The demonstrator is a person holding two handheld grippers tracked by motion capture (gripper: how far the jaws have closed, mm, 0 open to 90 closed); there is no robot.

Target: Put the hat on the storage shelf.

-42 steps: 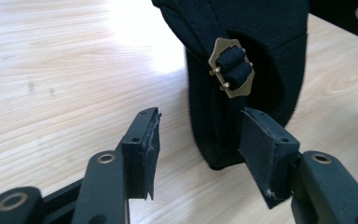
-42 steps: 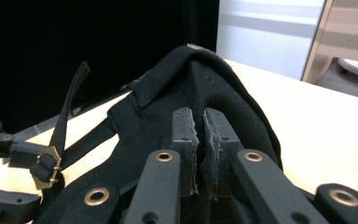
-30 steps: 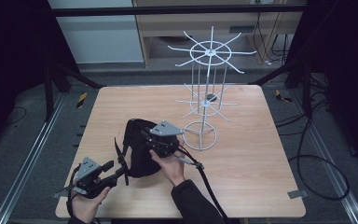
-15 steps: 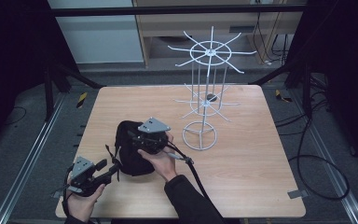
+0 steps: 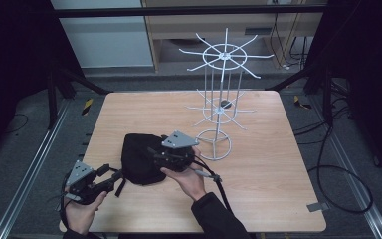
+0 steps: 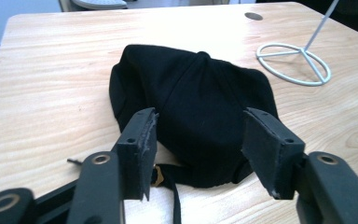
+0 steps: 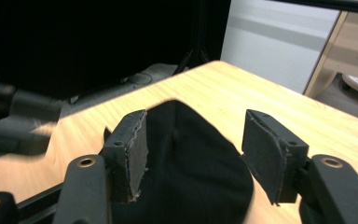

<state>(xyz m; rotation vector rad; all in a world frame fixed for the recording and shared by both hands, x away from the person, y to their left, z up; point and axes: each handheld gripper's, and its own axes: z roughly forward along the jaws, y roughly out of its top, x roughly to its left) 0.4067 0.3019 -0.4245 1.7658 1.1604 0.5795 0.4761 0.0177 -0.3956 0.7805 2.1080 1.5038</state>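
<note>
A black cap (image 5: 138, 160) lies crown up on the wooden table (image 5: 258, 189), left of centre. My right gripper (image 5: 152, 152) hovers over the cap's right side, pointing left. Its jaws have just been opening and stand wide, with the cap (image 7: 191, 177) below and between them, untouched by the pads. My left gripper (image 5: 116, 178) sits low at the cap's front left. Its jaws have also just been opening. In the left gripper view the cap's (image 6: 196, 102) rear edge lies just beyond the open left gripper (image 6: 198, 121), and a strap (image 6: 175, 207) trails down.
A white wire display stand (image 5: 222, 99) with radial arms rises right of the cap; its ring base (image 6: 293, 58) rests on the table. The table's left edge and a dark floor lie beyond the cap. Bare wood spreads to the right and front.
The right gripper's jaws have let go of the cap and drawn back to the right. The cap has shifted slightly left. The left gripper has barely moved.
</note>
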